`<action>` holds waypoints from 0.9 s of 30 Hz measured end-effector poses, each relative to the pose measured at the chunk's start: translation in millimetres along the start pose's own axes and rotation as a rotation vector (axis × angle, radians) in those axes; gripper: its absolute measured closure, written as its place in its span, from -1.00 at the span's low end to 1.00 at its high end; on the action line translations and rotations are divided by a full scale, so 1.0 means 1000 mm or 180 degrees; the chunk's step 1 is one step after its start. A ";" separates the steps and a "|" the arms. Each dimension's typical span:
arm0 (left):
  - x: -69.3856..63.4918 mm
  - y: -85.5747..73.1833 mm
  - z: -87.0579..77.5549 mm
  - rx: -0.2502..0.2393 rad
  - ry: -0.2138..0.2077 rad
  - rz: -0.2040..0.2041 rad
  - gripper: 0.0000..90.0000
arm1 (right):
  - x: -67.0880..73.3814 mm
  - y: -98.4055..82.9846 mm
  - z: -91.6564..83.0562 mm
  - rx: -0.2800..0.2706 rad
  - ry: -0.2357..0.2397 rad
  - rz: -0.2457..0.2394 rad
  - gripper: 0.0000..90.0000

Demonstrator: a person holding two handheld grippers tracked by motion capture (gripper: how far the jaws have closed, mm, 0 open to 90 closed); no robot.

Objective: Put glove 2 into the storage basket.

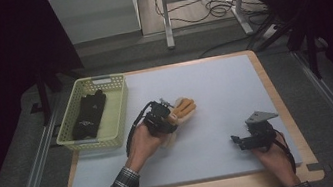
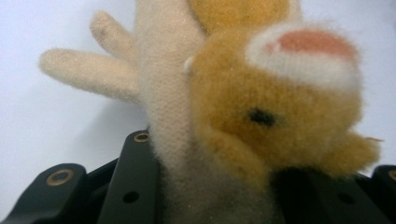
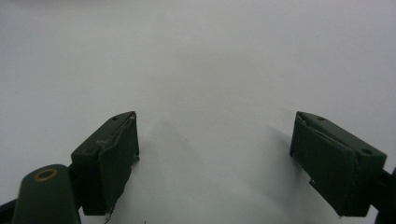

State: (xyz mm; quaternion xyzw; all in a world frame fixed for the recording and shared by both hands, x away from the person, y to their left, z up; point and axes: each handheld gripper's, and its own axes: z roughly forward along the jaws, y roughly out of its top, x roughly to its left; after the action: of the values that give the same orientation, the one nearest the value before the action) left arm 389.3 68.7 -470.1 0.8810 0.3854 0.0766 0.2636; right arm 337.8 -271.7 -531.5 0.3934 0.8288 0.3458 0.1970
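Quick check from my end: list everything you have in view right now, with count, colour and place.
plush toy: one, orange and cream, mid table, clamped in the left gripper.
basket: one, pale yellow-green, left edge of the table.
black item: one, black, lying in the basket; what it is I cannot tell.
mat: one, pale grey-blue, covering the board.
board: one, light wood, under the mat.
cables: several, black, on the floor beyond the table.
left gripper: one, black, mid table, shut on the toy.
right gripper: one, black, near right part of the mat, jaws wide apart, nothing between them.
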 end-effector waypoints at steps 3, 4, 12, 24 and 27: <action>0.006 0.003 -0.009 -0.0014 0.0070 -0.0031 0.39 | 0.000 0.000 0.000 -0.0001 0.0000 -0.0001 -0.66; 0.008 0.004 -0.012 -0.0024 0.0087 -0.0043 0.39 | 0.000 0.000 0.000 -0.0001 0.0000 0.0000 -0.66; 0.027 0.007 -0.037 -0.0027 0.0266 -0.0123 0.39 | 0.000 0.000 0.000 -0.0008 0.0001 0.0003 -0.66; 0.063 0.006 -0.072 -0.0061 0.0440 -0.0363 0.39 | 0.000 0.000 0.000 -0.0009 0.0000 0.0003 -0.66; 0.074 0.004 -0.082 -0.0064 0.0505 -0.0429 0.38 | 0.000 0.000 0.000 -0.0008 0.0001 0.0000 -0.66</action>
State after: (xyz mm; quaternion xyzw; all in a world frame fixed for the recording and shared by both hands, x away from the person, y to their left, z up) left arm 415.2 153.1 -403.5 0.8415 0.4627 0.1321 0.2456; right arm 337.7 -271.7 -531.7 0.3932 0.8283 0.3469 0.1974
